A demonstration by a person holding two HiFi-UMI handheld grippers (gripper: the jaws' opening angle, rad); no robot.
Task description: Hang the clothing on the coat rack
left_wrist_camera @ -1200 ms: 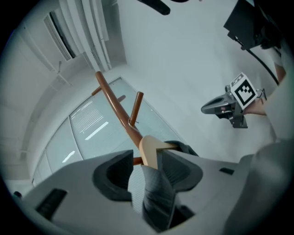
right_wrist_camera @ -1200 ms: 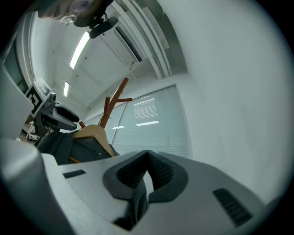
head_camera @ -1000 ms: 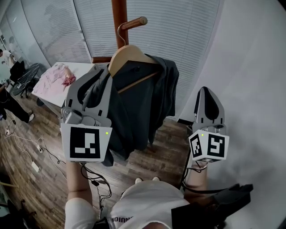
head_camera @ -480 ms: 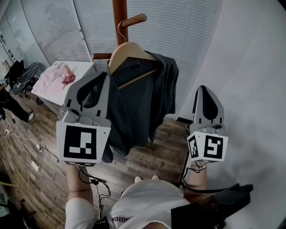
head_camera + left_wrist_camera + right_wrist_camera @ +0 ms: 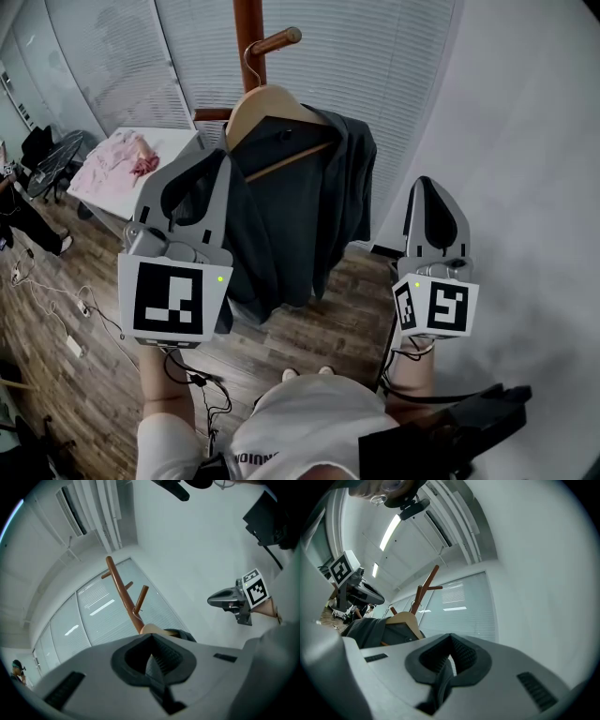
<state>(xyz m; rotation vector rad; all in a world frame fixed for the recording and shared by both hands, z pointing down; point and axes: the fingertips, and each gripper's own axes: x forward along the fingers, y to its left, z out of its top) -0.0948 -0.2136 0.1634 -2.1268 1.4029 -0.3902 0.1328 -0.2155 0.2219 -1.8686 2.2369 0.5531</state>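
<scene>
Closed since a second ago, my left gripper sits empty by the hung jacket; my right gripper is pressed together too.

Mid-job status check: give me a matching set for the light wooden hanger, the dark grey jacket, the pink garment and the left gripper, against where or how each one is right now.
Things:
1. light wooden hanger
2. dark grey jacket
3. pink garment
4. left gripper

Places or states:
a. lying on the white table
b. jaws together, nothing between them
c. hooked on a peg of the brown wooden coat rack
d. draped on the hanger

Pairs: 1-c, 2-d, 3-a, 4-b
</scene>
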